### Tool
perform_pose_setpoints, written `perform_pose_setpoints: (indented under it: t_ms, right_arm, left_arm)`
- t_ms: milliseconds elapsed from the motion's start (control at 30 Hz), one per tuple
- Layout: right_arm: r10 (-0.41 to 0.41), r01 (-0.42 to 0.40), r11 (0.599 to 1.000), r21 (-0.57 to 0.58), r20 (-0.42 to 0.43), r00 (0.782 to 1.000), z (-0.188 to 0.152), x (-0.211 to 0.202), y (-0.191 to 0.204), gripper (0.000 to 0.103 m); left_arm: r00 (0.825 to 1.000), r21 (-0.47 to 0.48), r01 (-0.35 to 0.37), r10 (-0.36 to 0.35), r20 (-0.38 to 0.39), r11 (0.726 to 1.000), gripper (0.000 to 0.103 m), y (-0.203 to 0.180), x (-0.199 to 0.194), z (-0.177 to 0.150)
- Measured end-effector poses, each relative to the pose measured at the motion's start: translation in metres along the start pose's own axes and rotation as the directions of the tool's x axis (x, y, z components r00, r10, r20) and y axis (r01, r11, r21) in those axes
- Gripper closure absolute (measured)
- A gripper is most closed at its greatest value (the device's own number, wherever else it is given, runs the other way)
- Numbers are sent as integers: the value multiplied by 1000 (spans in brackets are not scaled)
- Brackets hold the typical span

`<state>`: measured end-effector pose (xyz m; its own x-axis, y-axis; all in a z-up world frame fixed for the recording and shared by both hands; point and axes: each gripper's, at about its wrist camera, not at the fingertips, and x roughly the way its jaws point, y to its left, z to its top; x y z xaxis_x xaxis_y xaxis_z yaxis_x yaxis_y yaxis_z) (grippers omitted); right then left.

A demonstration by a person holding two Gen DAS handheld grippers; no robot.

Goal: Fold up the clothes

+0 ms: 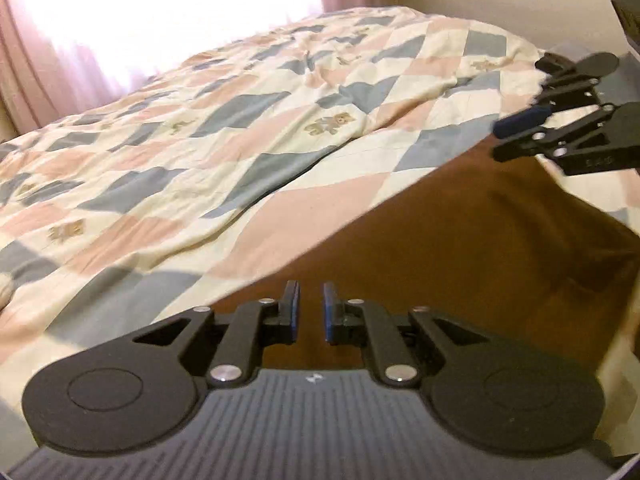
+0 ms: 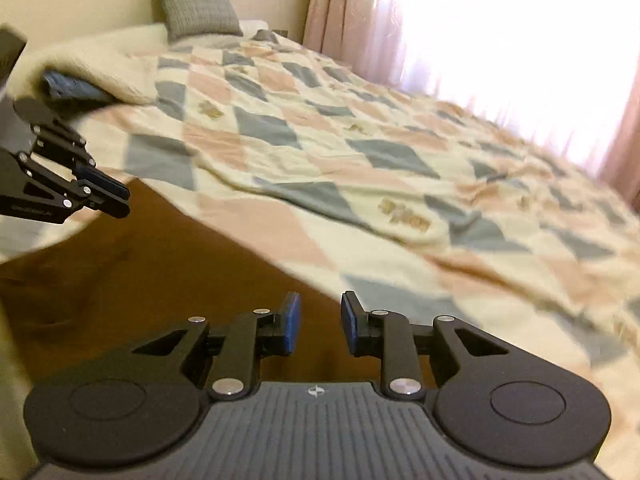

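Note:
A brown garment [image 1: 460, 248] lies spread flat on the quilted bed, its straight far edge running between my two grippers. My left gripper [image 1: 311, 308] hovers low over the garment's near-left part, open by a narrow gap, with brown cloth showing between the blue pads and nothing pinched. In the right wrist view the same left gripper [image 2: 118, 196] sits at the garment's far corner. My right gripper [image 2: 320, 320] is open wider over the brown garment [image 2: 152, 272] near that edge, holding nothing. It also shows in the left wrist view, where the right gripper [image 1: 498, 142] is at the upper right.
A patchwork quilt [image 1: 208, 152] in pink, blue and cream covers the bed, rumpled in the middle. A grey pillow [image 2: 196, 6] leans on the wall at the head. Pink curtains [image 2: 340, 12] frame a bright window beyond the bed's far side.

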<state>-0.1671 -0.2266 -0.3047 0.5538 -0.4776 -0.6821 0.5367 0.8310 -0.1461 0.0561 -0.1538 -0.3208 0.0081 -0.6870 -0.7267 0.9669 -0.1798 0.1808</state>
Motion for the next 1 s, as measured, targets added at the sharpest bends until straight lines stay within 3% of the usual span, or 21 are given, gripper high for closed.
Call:
perform_pose_setpoints:
  t_ms: [67,167,267,300,367,467,567,667,733,800,867,900,933,1000]
  right_arm:
    - [-21,21,999,-50,-4,1000,3,27,2,75]
    - [-61,50,992,-117,-96,993,-24,63,-1,75]
    - [-90,93,996,16,-137,987,-49,67,-35,70]
    - [-106,114,992,47,-150,983,-50,62,-44,67]
    - [-144,161,984,80,-179,973,-48,52,-56,68]
    - [-199,218,970,105,-168,966,-32,36,-57,74]
    - [-144,156,978,142,-88,986,-14,31,-43,73]
    - [-102,114,988,104,-115,988,-12,56,-25,73]
    - [-157,173,981,83,-165,974,-27,71,-32,72]
    - [-195,231,956,181,-195,961,-41,65,-56,73]
    - [-226,279,928,249,-222,949,-41,49,-76,94]
    - [-250,306,918,252,-234,940,-40,38,-79,93]
    - [-250,304,919,251,-224,942,-36,23,-77,84]
    - [-217,259,931,256,-183,959,-28,-9,-67,83]
  left_arm:
    - [999,26,36,-37,6,999,92,-6,27,1]
    - [1000,51,28,-28,-6,998,91,-6,53,-16]
    - [999,-4,13,-13,-30,1000,91,16,59,-37]
    - [999,-25,7,-8,-38,1000,86,24,60,-43]
    - [999,-38,-6,4,-47,999,94,33,61,-43]
    - [998,-56,-26,22,-61,998,95,47,63,-44]
    - [996,-74,-46,40,-75,996,95,60,66,-45]
    - [994,-91,-66,58,-90,994,95,73,68,-46]
    - [992,-105,-82,72,-99,991,94,80,72,-54]
    - [989,-127,-115,101,-109,985,95,88,67,-60]
    - [983,-155,-159,141,-120,975,94,97,55,-62]
    - [979,-172,-178,157,-126,969,95,102,48,-62]
    - [979,-204,-182,157,-132,962,97,106,37,-61]
    - [985,-241,-152,128,-112,959,98,100,6,-56]
